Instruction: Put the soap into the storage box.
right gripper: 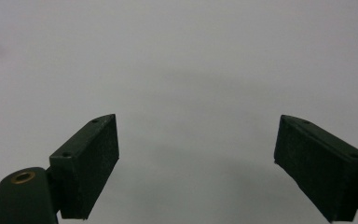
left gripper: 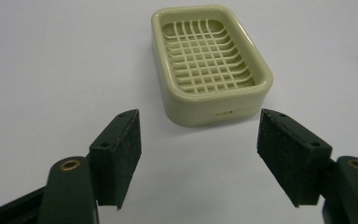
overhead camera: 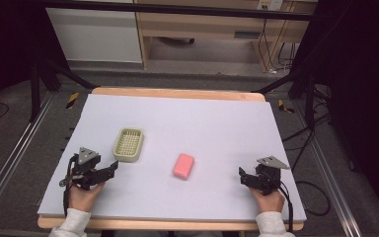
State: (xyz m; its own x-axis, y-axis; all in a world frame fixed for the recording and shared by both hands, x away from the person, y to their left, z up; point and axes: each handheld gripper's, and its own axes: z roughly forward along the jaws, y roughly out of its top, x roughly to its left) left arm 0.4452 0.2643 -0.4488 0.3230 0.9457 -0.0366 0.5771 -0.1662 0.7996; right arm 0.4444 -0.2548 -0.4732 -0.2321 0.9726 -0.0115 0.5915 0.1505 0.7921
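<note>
The left gripper (overhead camera: 112,168) is sitting low near the front edge of the table (overhead camera: 237,118) with its jaws spread apart and holding nothing, and it is pointing at the cream soap dish (overhead camera: 129,144), which is lying just ahead of it and a bit to the right, with its long side running away from the person. The right gripper (overhead camera: 243,175) is waiting far over on the other side, jaws spread wide and empty too. The pink soap (overhead camera: 183,166) is lying between the two grippers, just right of the dish, so I think the left hand is nearer to the dish.
</note>
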